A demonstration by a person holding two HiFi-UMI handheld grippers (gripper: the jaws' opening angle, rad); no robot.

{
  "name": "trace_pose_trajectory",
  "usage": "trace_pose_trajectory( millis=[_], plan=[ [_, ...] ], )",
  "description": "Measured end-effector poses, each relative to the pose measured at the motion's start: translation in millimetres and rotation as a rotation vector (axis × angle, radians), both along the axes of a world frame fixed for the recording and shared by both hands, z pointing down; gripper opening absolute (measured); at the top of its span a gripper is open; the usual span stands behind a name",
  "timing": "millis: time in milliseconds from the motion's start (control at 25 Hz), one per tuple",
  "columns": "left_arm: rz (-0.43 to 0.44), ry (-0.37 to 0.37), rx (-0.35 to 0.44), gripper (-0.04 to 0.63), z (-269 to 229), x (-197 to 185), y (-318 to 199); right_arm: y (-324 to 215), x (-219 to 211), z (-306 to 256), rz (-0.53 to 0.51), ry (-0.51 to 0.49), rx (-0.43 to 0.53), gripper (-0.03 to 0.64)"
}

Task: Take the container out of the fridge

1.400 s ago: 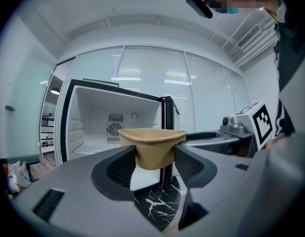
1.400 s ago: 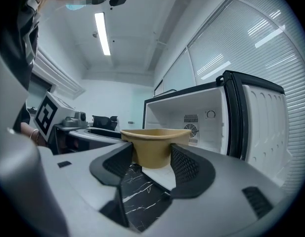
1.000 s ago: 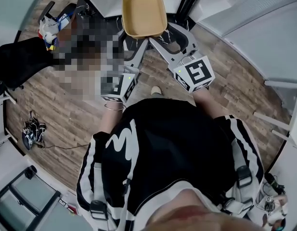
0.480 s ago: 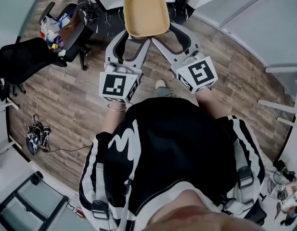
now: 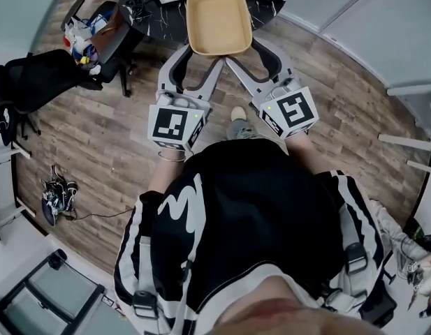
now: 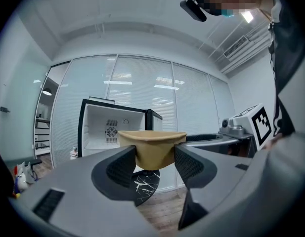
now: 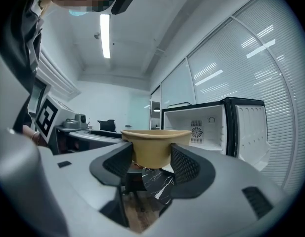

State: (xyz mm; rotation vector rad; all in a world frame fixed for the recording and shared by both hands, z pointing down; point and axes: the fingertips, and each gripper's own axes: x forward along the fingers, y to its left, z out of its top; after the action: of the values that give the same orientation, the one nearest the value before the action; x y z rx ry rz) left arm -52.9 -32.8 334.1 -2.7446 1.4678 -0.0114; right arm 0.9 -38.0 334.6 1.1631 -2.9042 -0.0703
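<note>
A tan, empty, rounded-rectangular container (image 5: 218, 21) hangs in the air in front of me, held from both near corners. My left gripper (image 5: 200, 56) is shut on its near left corner and my right gripper (image 5: 244, 53) on its near right corner. In the left gripper view the container (image 6: 151, 147) sits between the black pads (image 6: 123, 164). The right gripper view shows the same container (image 7: 153, 144) between its pads (image 7: 184, 163). The white fridge (image 6: 100, 127) stands open behind it, its inside (image 7: 206, 127) bare.
A small black marble-topped table (image 5: 156, 19) stands under and left of the container. Two black office chairs (image 5: 33, 82) stand at the left, one loaded with clutter (image 5: 86, 33). Shoes (image 5: 54, 197) lie on the wood floor. Glass partitions (image 5: 355, 19) run along the right.
Both grippers and the container have shifted slightly right and nearer to me in the head view. The black table has come into sight beneath the container. The grip is unchanged.
</note>
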Motion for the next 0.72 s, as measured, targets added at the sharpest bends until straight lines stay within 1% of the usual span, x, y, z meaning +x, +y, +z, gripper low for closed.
trace_pose_trajectory(
  millis=[440,640,720],
  plan=[
    [0.024,0.006,0.025,0.25,-5,-16,51,53,-16,-2,0.023,-0.002,0.011,0.249],
    [0.023,-0.001,0.003,0.25,1,-22,69,71,-21,2,0.029,-0.008,0.005,0.249],
    [0.03,-0.003,0.011,0.25,1,-23,77,79,-23,4,0.032,-0.009,0.001,0.249]
  ],
)
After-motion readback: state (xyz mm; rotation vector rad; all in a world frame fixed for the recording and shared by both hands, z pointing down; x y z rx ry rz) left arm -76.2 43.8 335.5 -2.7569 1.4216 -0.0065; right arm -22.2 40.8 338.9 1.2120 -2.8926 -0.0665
